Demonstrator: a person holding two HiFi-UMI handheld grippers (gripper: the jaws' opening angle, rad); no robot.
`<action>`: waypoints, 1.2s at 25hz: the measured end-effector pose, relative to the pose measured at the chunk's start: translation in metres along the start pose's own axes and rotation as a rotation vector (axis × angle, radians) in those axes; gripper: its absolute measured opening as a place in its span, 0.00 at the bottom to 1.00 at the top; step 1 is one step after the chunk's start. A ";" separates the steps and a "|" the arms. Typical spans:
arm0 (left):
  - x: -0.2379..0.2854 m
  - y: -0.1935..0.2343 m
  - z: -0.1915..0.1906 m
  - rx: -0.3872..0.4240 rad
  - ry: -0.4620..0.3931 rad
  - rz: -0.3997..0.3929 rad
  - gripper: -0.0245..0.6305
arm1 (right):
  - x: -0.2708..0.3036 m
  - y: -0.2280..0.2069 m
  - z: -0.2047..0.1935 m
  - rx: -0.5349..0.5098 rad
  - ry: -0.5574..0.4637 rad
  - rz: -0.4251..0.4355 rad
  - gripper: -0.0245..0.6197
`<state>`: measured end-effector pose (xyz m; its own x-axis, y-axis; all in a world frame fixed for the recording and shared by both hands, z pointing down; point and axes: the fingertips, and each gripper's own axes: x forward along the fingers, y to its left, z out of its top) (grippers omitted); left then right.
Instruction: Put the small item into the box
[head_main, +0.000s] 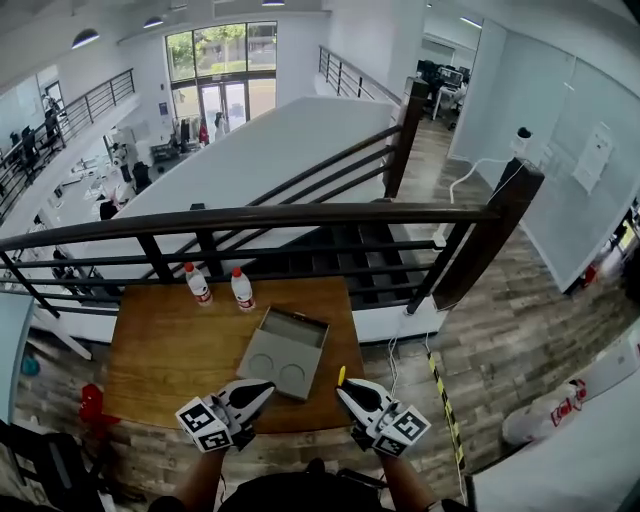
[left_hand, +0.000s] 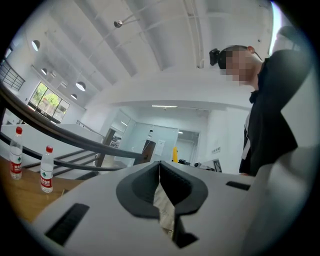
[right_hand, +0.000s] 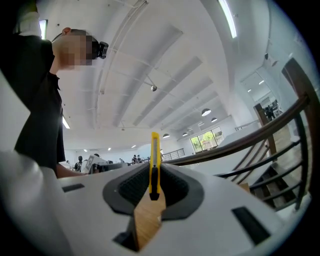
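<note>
While R gripper (right_hand: 153, 186) clamps slim yellow cutter (right_hand: 155, 150) upright, L gripper (left_hand: 159, 172) sits clenched, empty | grey box (head_main: 285, 352) — open

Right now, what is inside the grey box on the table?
Head view: the grey box looks empty, only two round marks on its floor. The yellow cutter is outside, shut in the right gripper. The left gripper hides the box's near-left corner.

a wooden table (head_main: 160, 350) carries three things. two clear bottles with red caps and red labels stand upright near the far edge, just left of its middle: the left bottle (head_main: 197, 283) and the right bottle (head_main: 241, 288), close but apart. an open grey box (head_main: 285, 352) lies right of centre, slightly askew, reaching toward the near edge.
</note>
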<state>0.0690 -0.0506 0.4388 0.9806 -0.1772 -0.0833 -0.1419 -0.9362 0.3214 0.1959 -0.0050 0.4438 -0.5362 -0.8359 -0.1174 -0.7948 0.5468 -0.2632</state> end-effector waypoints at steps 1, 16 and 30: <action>0.003 0.003 0.000 -0.001 -0.003 0.012 0.06 | 0.001 -0.005 0.001 0.005 -0.002 0.010 0.15; 0.012 0.079 0.011 -0.010 0.017 -0.023 0.06 | 0.089 -0.048 -0.006 0.005 0.031 0.014 0.15; -0.034 0.164 0.035 -0.050 -0.033 -0.056 0.06 | 0.190 -0.054 -0.022 -0.064 0.126 -0.036 0.15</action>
<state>0.0079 -0.2091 0.4612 0.9817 -0.1360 -0.1335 -0.0795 -0.9288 0.3620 0.1306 -0.1921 0.4564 -0.5355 -0.8444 0.0136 -0.8283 0.5220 -0.2034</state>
